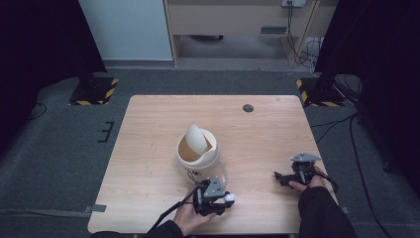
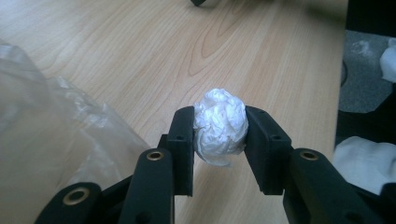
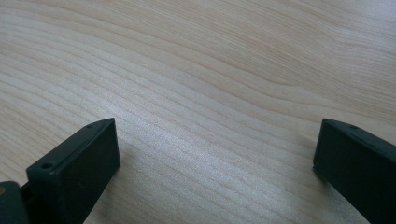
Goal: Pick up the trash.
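From the high view, the left tool (image 1: 221, 199) sits near the bench's (image 1: 148, 148) front edge, clamped on a crumpled white paper ball (image 1: 229, 198). Just beyond the left tool stands a cream round bin (image 1: 197, 151) with its swing lid (image 1: 196, 139) tilted; what lies inside cannot be told. A clear plastic sheet (image 1: 220, 171) lies between that bin and the tool. The right tool (image 1: 281, 177) rests well off to the side, near the bench's right edge, with bare wood all around it and a wide free stretch between the two tools.

In the left gripper view, the left tool (image 2: 219, 128) has both jaws pressed against the sides of the paper ball (image 2: 220, 126), which is raised off the wood. Clear plastic (image 2: 56, 140) bunches just beside one jaw; ahead of the tool the bench (image 2: 163, 51) runs open to its edge.

In the right gripper view, the right tool (image 3: 215, 149) stands with jaws wide apart over bare bench (image 3: 210, 70), nothing between them.
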{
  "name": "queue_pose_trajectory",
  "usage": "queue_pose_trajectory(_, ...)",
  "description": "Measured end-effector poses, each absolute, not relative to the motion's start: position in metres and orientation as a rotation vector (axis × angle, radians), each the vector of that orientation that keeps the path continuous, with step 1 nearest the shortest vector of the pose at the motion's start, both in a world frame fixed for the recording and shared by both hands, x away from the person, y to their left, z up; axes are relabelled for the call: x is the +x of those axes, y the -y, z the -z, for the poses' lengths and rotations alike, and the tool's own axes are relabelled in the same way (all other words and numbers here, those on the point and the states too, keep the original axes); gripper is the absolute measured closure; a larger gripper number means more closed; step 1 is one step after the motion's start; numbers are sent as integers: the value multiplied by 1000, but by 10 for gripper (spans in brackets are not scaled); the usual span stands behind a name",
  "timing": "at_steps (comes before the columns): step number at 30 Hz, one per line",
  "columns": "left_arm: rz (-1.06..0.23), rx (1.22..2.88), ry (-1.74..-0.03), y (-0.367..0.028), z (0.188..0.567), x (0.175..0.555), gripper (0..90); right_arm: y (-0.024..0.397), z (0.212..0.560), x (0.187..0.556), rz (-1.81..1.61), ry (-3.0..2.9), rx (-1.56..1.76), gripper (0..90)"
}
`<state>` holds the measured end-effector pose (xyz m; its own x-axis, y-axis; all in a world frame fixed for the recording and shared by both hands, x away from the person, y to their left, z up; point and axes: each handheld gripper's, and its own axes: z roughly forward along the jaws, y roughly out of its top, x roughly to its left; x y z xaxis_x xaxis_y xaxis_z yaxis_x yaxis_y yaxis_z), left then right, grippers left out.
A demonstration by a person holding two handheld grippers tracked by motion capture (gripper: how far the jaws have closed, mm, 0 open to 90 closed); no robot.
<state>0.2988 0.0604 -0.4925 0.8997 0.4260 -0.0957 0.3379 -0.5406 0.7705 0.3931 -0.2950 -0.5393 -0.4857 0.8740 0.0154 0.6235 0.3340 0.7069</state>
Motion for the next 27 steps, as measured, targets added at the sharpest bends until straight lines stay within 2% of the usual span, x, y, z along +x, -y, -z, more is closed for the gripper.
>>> queue_pose_trajectory(14,-138,2124,-569,-100,472,288,642,295,539,393,-936,-2238,1323,7)
queue_pose_trajectory(27,-222,1982,-720,-171,457,281,639,295,539,393,-936,-2238,1323,7)
